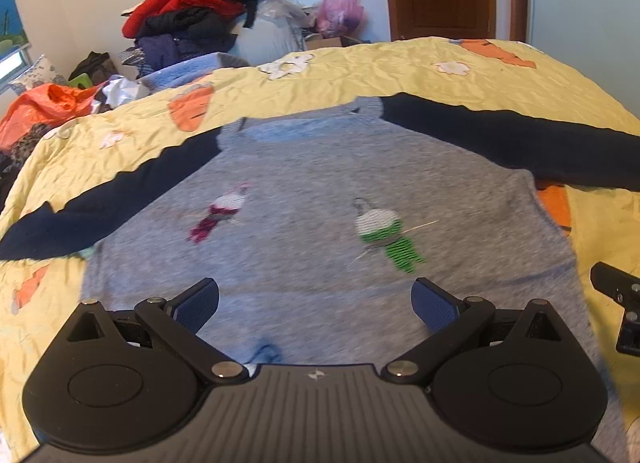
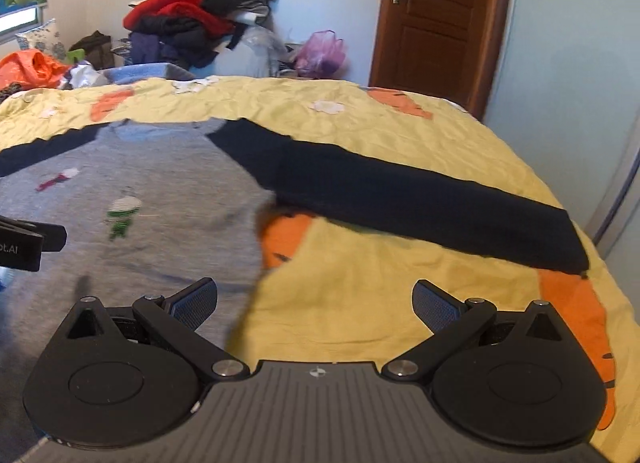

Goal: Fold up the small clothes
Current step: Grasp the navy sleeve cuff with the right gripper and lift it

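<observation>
The small grey shirt (image 1: 320,191) lies flat on the yellow bed quilt (image 2: 360,295), its dark sleeves (image 2: 420,203) spread wide to either side, laid out so it seems ready for a first fold. The left gripper (image 1: 315,303) hovers over the shirt's near hem, jaws wide apart and empty. The right gripper (image 2: 315,303), equally wide and empty, straddles the shirt's right side edge, probably placed to take hold there.
</observation>
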`<state>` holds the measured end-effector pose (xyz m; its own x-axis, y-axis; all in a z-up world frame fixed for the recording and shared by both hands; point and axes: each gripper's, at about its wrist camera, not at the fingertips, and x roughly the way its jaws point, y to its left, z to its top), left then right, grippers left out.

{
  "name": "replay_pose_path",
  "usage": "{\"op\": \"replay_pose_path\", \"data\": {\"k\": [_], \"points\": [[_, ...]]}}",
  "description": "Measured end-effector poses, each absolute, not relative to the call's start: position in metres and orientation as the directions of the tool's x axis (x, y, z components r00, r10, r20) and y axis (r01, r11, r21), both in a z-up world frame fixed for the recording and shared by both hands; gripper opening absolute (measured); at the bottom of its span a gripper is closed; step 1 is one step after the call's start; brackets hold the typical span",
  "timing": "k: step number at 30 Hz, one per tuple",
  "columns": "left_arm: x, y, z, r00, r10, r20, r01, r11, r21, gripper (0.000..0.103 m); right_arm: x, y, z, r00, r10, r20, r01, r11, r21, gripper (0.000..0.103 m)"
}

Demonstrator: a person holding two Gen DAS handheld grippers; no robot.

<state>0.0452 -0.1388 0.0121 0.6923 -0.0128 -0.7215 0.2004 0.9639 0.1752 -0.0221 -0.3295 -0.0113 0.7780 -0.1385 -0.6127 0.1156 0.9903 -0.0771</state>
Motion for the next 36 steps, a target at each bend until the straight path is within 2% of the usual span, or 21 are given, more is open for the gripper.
{"op": "replay_pose_path", "data": {"k": [15,19,23,27,29,31,34,36], "points": [[0.064,-0.171,0.009,0.682,-0.058,-0.730,0.248,0.956,0.156,0.103,-0.016,-0.356,-0.003,0.793,-0.123,-0.597,0.093,0.992,-0.080,0.103],[0.065,-0.172,0.012,0.693,-0.079,-0.717,0.274,0.948,0.160,0.103,-0.016,-0.410,-0.004,0.782,-0.174,-0.598,0.186,0.982,-0.042,0.103],[0.068,-0.173,0.013,0.701,-0.111,-0.705,0.292,0.946,0.142,0.103,-0.023,-0.469,-0.008,0.752,-0.311,-0.581,0.350,0.935,-0.048,0.102],[0.070,-0.183,0.014,0.684,-0.166,-0.710,0.332,0.938,0.100,0.103,-0.026,-0.521,-0.008,0.775,-0.258,-0.577,0.395,0.911,0.122,0.102],[0.070,-0.190,0.014,0.674,-0.207,-0.710,0.370,0.925,0.082,0.103,-0.020,-0.537,-0.010,0.760,-0.260,-0.596,0.428,0.890,0.158,0.100],[0.072,-0.198,0.013,0.679,-0.232,-0.696,0.393,0.916,0.078,0.103,-0.013,-0.546,-0.013,0.759,-0.247,-0.603,0.417,0.895,0.159,0.080],[0.080,-0.209,0.013,0.673,-0.260,-0.693,0.421,0.904,0.070,0.103,-0.002,-0.560,-0.019,0.733,-0.239,-0.637,0.441,0.880,0.177,0.069],[0.084,-0.211,0.011,0.663,-0.280,-0.694,0.428,0.903,0.045,0.103,0.003,-0.565,-0.021,0.716,-0.258,-0.648,0.472,0.863,0.178,0.067]]}}
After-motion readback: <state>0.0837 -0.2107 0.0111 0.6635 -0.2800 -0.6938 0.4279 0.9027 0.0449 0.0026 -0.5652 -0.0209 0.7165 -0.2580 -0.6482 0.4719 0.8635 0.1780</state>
